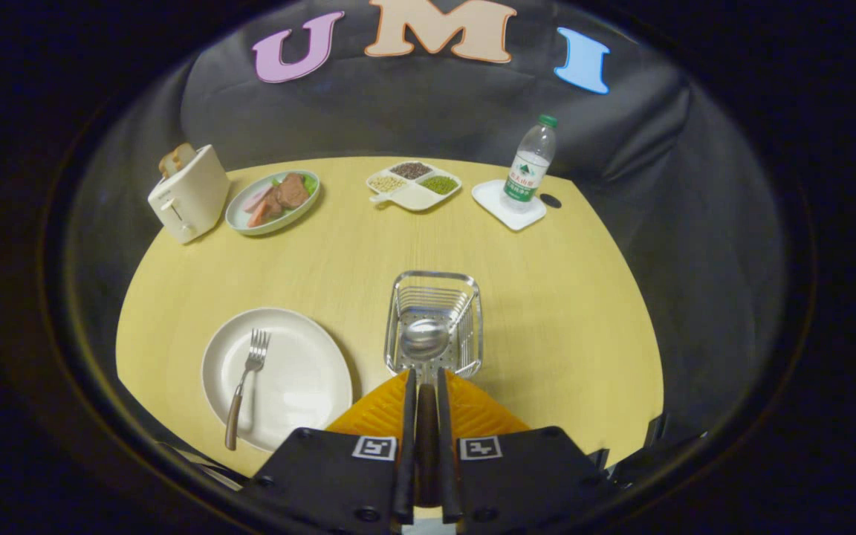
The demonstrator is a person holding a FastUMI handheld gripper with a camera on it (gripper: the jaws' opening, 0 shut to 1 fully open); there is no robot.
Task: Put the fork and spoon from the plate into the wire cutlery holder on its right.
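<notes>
Now jaws clamped on spoon (pixel 426 349) handle.

Gripper view rides on tongs (pixel 426 379), high above table (pixel 562 297) (fisheye); looks forward and down toward booth wall.

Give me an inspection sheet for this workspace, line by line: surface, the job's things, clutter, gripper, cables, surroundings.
Surface: pale wooden table, rounded far edge.
Job's things: fork lies on the white plate, handle toward the camera. Spoon is held between the fingers, bowl over the wire cutlery holder, which stands right of the plate.
Clutter: toaster with bread in it, plate of food, divided dish of grains, water bottle on a white coaster, small dark disc beside it; all beyond the holder.
Gripper: gripper shut on the spoon's handle.
Cables: nothing seen.
Surroundings: black cloth wall behind the table.
</notes>
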